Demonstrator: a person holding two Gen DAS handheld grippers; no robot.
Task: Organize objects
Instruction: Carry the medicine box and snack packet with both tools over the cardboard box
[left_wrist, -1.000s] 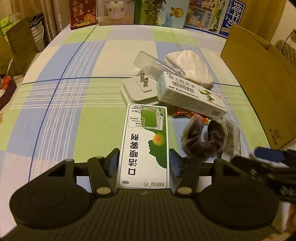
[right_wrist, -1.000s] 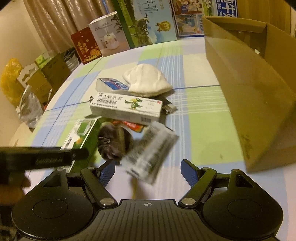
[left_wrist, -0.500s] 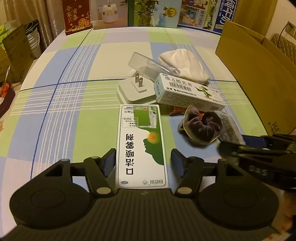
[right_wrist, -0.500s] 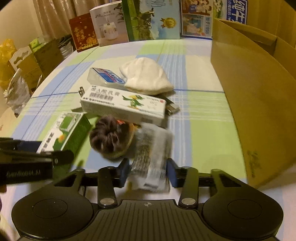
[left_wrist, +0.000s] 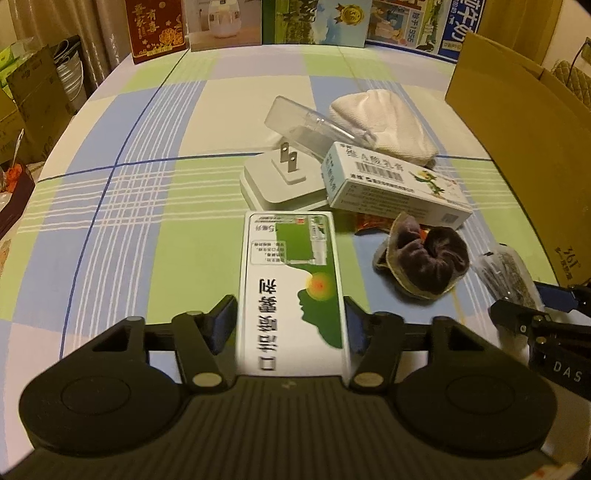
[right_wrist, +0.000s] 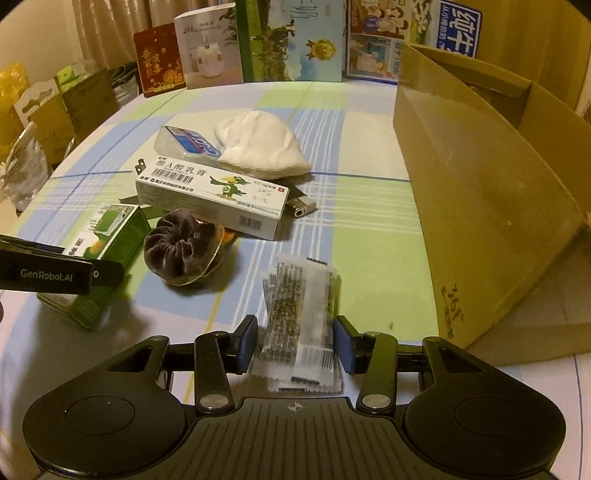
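Lifted since before, the sachet (right_wrist: 301, 325) is gripped by the right gripper (right_wrist: 295, 341) at lower centre; the green box (left_wrist: 291, 291) is clamped by the left gripper (left_wrist: 291, 325).

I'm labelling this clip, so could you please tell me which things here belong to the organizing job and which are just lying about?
In the job:
- green box, in left hand-held gripper
- clear sachet, in right hand-held gripper
- cardboard box
- scrunchie
- white medicine box

Lying about:
- cartons along the table's far edge
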